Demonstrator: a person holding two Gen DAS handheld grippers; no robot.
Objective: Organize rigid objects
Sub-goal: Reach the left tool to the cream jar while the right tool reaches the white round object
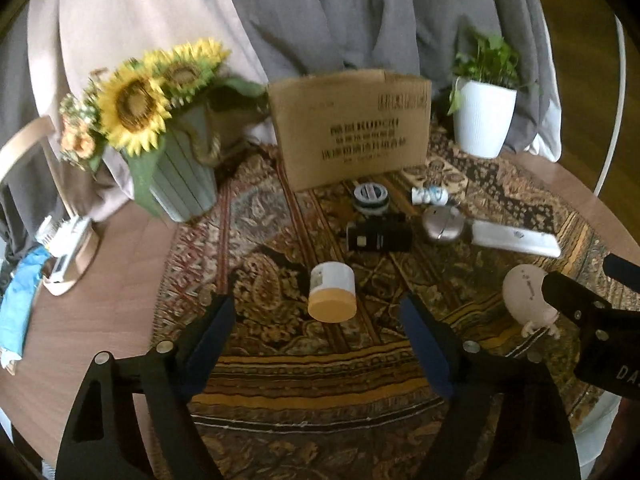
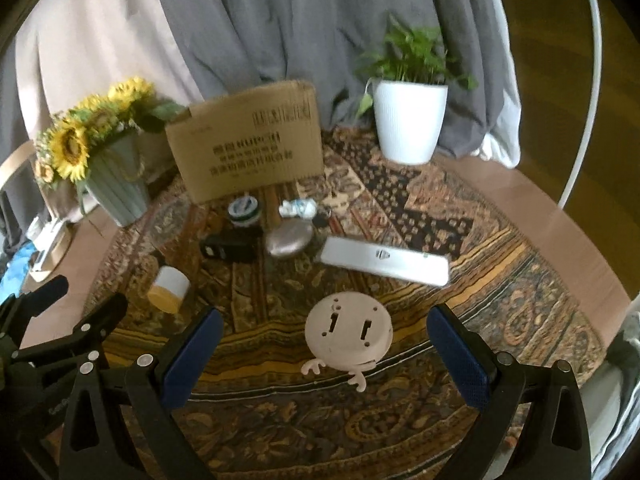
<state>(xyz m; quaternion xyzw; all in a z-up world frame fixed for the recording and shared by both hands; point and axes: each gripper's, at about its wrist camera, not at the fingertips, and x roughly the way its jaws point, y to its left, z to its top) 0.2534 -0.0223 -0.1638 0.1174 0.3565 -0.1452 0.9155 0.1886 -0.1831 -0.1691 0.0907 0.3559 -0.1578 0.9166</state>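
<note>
A patterned rug (image 1: 280,376) is spread on the table. At its far edge a cardboard box (image 1: 352,128) is stood upright. Nearer than the box, a white remote (image 2: 386,260), a round pink device (image 2: 348,330) and a yellow-lidded jar (image 1: 333,298) are laid. The left gripper (image 1: 320,320) and right gripper (image 2: 324,340) are held released, nothing grasped.

One cardboard box (image 2: 244,140), two plant pots (image 2: 408,122), seven small items (image 2: 347,334).
</note>
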